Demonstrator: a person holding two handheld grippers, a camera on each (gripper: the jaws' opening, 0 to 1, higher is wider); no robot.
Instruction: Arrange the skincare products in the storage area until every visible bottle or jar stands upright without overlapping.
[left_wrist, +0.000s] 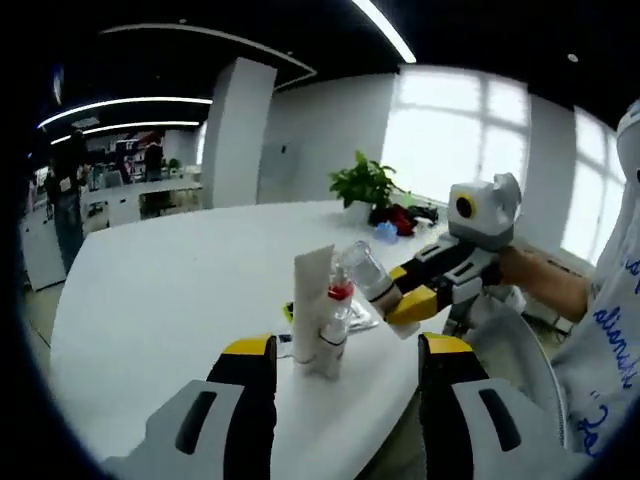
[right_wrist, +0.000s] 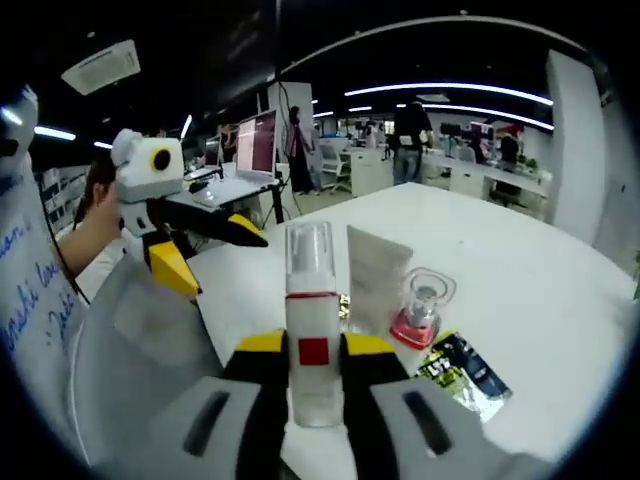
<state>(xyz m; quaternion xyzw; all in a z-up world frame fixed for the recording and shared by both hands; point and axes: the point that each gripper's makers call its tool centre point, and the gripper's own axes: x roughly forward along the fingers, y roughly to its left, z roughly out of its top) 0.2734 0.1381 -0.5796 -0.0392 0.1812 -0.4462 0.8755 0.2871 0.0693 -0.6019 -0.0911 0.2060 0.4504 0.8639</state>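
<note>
My right gripper (right_wrist: 313, 355) is shut on a clear pump bottle (right_wrist: 312, 330) with a red label, held upright in the right gripper view. In the left gripper view the same bottle (left_wrist: 365, 268) tilts above the table in the right gripper (left_wrist: 397, 290). A white tube (left_wrist: 312, 298) stands upright, with a small red-collared bottle (left_wrist: 338, 322) right beside it. My left gripper (left_wrist: 348, 350) is open just short of these two. The right gripper view has the tube (right_wrist: 375, 272), the small bottle (right_wrist: 422, 312) and the open left gripper (right_wrist: 215, 255) at the left.
Everything sits on a white round table (left_wrist: 150, 300), near its edge. A dark sachet (right_wrist: 462, 372) lies flat by the small bottle. A potted plant (left_wrist: 365, 185) stands at the far side. A laptop (right_wrist: 255, 145) is behind the left gripper. People stand far off.
</note>
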